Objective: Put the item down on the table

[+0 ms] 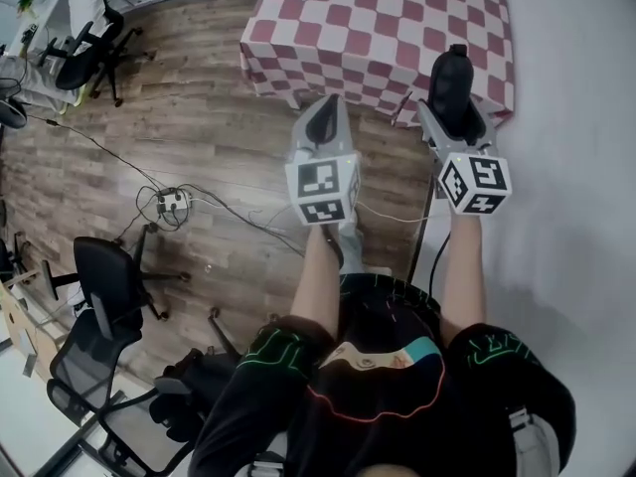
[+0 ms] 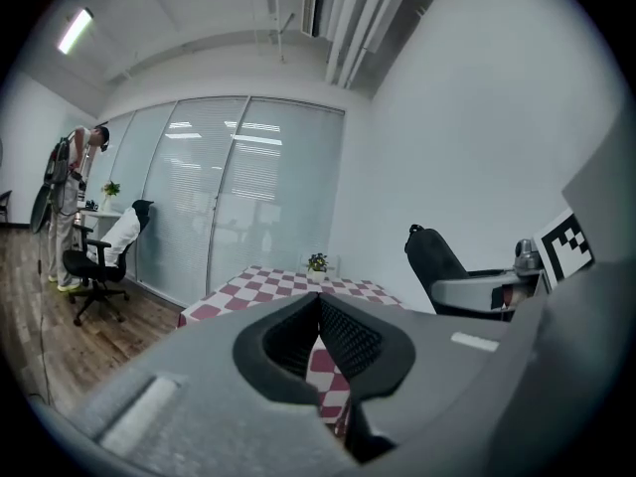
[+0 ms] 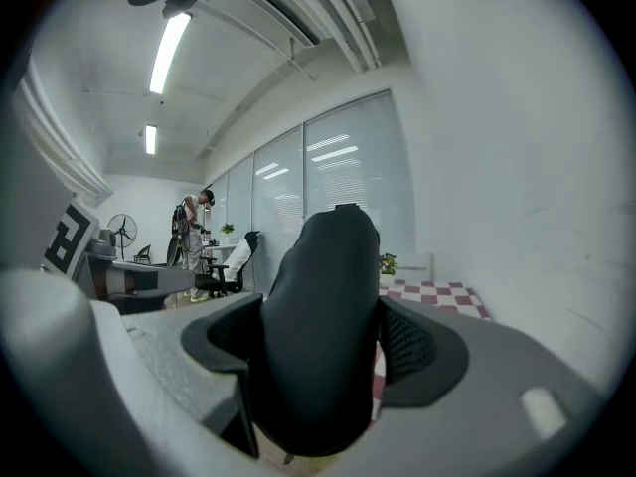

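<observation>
While my right claw [image 1: 455,107] is clamping a dark, rounded item [image 3: 320,326] upright in the air by the near edge of the checked tabletop [image 1: 378,28], my left claw [image 2: 318,306] is hanging beside it, jaws together on nothing. To do this well, I am planning to carry the item over the cloth, lowering until it is resting, then opening gently.

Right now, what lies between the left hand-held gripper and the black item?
Nothing: head view shows only tablecloth and wood floor beneath the gap from left hand-held gripper to black item.
</observation>
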A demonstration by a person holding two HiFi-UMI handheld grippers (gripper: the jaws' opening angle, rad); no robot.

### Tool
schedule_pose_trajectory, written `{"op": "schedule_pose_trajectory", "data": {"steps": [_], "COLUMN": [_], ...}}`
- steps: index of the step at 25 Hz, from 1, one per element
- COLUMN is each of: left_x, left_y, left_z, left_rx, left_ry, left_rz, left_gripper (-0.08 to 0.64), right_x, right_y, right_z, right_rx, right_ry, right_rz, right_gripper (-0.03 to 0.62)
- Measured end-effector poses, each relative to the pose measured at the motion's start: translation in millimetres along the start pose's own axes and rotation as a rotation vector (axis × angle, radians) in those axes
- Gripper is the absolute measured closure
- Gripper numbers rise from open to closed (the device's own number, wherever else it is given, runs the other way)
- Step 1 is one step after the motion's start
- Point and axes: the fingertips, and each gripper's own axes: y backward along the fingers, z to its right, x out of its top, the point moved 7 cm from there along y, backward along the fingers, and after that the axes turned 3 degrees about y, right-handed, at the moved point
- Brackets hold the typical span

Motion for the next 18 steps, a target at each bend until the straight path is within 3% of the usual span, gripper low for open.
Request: {"op": "schedule_pose_trajectory", "data": {"steps": [4, 8, 14, 18], "left_x": [24.1, 30.8, 48.9, 53.0], "left_y": [-14.3, -23.8, -20.2, -29.6], "left_z": [-21.3, -34.5, -38.7, -54.7], "left_rx": [0.015, 0.028, 0.036, 0.096], "left_ry": [-0.023, 0.002, 0.03, 0.025], "left_rz": [0.043, 0.068, 0.114, 0.131], "left_gripper": [0.551, 0.551, 0.551, 0.551], "right_x": [22.1, 34.4, 62.7, 62.3], "right_y": [-29.7, -49.3, -42.8, -66.2], "right_z": [-10.3, -18.0, -15.3, -9.9], "right_rx": [0.003, 0.025, 0.013, 0.038], "right_ry": [0.024, 0.07, 0.112, 0.116], "right_rz": [0.0, -0.008, 0.008, 0.004], "right_gripper": [0.23, 0.23, 0.229, 0.23]}}
